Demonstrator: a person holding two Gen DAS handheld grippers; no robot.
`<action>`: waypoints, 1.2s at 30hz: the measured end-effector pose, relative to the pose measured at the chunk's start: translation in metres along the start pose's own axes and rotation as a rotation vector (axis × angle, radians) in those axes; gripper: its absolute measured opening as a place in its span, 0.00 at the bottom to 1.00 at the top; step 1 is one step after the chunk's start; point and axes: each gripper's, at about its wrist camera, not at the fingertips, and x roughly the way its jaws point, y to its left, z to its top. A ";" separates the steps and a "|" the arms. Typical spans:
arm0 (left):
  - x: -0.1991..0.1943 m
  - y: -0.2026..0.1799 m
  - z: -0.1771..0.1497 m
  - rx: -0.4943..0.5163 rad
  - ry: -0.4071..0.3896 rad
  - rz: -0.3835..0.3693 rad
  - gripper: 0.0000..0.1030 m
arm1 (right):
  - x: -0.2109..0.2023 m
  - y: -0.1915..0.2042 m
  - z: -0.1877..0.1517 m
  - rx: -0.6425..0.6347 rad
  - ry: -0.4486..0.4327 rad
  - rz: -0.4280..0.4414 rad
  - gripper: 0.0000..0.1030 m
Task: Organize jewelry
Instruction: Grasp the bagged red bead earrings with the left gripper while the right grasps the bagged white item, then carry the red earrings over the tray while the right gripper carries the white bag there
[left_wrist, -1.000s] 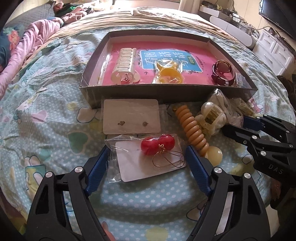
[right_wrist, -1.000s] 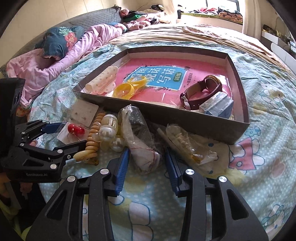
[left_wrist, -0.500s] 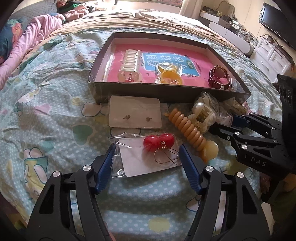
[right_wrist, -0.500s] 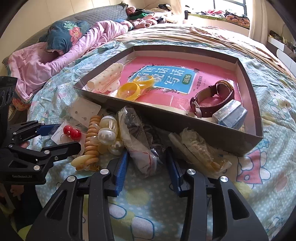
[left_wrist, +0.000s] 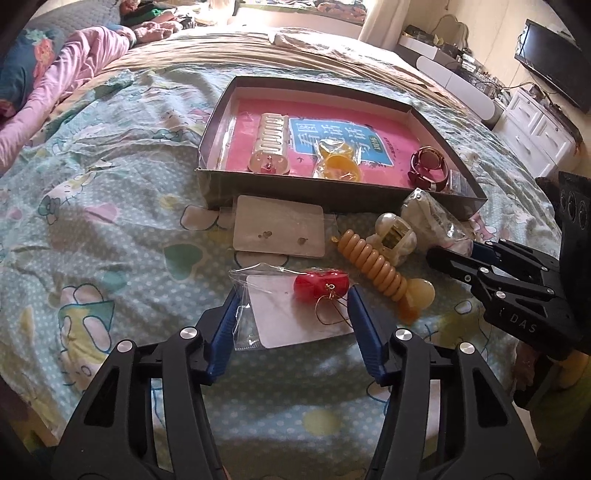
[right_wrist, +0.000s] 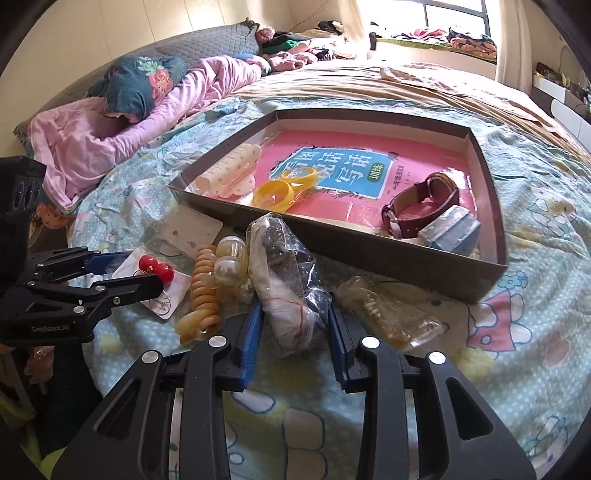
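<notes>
Left gripper (left_wrist: 291, 295): jaws closing, blue pads either side of a clear plastic sleeve; whether they touch it cannot be told.
Earring card (left_wrist: 295, 314): flat white card in the sleeve, two glossy red beads on thin gold wire hooks, lying on the bedspread (left_wrist: 110, 229).
Right gripper (right_wrist: 293, 314): jaws closing around a crinkled clear bag (right_wrist: 288, 280) of pale and dark pieces; the pads look just clear of it.
Box (left_wrist: 332, 192): shallow grey cardboard, pink book inside, holding yellow bangles (left_wrist: 338, 166), a leather-strap watch (right_wrist: 421, 206) and a ribbed cream clip (left_wrist: 271, 144).
Beside box: amber ridged hair clip (left_wrist: 376, 266).
</notes>
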 end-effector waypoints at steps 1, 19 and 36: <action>-0.003 0.001 0.001 -0.005 -0.008 -0.003 0.47 | -0.005 -0.001 -0.001 0.006 -0.009 -0.004 0.30; -0.058 0.011 0.022 -0.055 -0.157 -0.014 0.47 | -0.066 0.005 0.010 -0.005 -0.137 0.000 0.30; -0.057 0.000 0.064 -0.042 -0.211 -0.041 0.47 | -0.070 -0.004 0.046 0.010 -0.211 -0.024 0.30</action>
